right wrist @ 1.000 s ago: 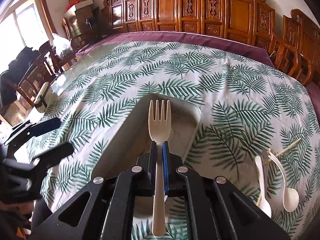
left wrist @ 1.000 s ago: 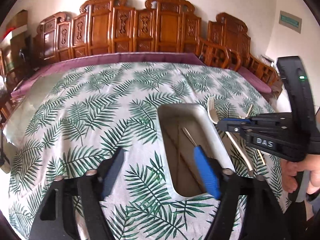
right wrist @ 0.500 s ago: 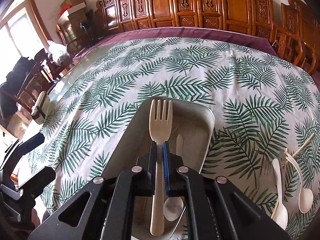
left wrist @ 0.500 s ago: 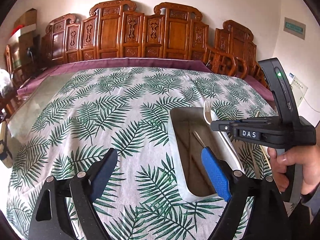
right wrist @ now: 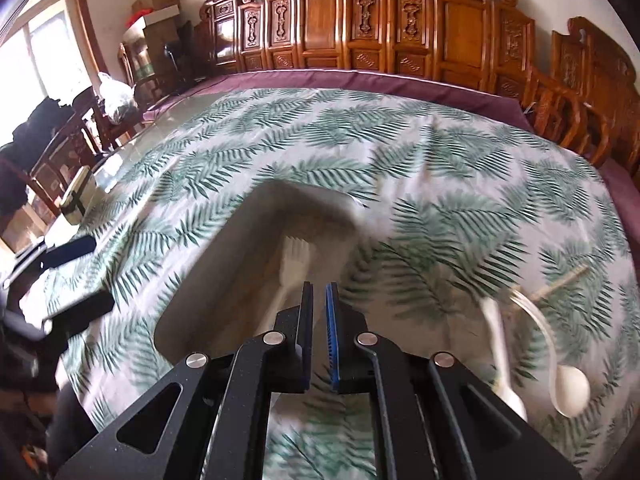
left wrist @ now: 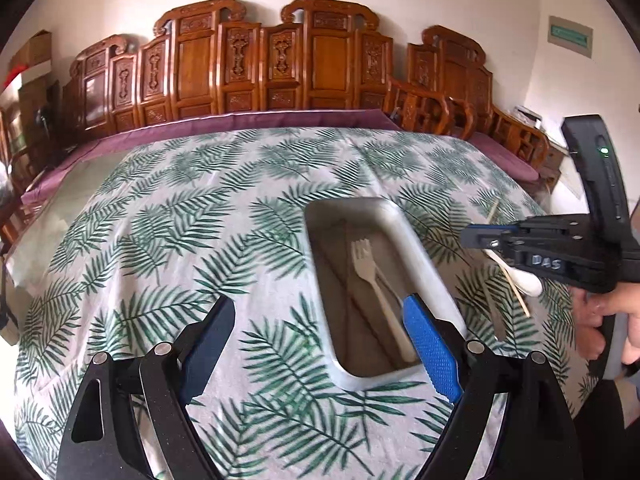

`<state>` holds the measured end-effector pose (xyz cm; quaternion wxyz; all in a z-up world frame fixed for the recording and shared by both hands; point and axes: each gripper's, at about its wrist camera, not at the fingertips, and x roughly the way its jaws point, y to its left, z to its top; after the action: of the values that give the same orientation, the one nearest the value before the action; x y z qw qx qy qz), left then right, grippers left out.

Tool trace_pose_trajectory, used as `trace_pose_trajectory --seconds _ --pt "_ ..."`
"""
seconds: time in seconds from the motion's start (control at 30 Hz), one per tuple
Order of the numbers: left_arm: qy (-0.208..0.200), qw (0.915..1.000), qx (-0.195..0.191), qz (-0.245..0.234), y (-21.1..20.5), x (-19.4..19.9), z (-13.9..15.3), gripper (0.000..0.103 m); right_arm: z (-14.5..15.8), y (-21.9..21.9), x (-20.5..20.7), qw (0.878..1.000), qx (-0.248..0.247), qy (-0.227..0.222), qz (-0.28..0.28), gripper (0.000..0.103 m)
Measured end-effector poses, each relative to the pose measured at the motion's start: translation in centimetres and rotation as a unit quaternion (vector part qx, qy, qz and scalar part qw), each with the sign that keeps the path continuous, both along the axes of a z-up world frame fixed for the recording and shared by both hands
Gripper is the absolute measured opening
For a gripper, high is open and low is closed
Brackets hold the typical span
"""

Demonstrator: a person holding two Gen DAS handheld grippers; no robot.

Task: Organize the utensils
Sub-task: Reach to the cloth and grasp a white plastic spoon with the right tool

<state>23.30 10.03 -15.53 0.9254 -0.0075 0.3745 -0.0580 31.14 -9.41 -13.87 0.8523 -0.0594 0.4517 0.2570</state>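
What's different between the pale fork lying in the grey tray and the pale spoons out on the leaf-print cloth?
The pale plastic fork lies inside the grey rectangular tray, while the two pale spoons rest loose on the leaf-print tablecloth to the tray's right. The fork ends in tines; each spoon ends in a rounded bowl. The fork's handle looks straight, but one spoon's handle curves. They share the same cream colour, and neither gripper holds them.

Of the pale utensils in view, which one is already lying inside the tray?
The fork: it lies along the floor of the grey tray, tines toward the far end. The two spoons lie outside on the leaf-print cloth, right of the tray.
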Motion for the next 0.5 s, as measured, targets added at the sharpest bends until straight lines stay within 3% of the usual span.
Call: trace_pose_trajectory --seconds 0.5 --pt "0.009 0.9964 -0.004 -0.084 -7.9 -2.5 0.1 0.083 -1.9 -14.2 -4.9 0.997 -0.026 0.000 -0.072 0.008"
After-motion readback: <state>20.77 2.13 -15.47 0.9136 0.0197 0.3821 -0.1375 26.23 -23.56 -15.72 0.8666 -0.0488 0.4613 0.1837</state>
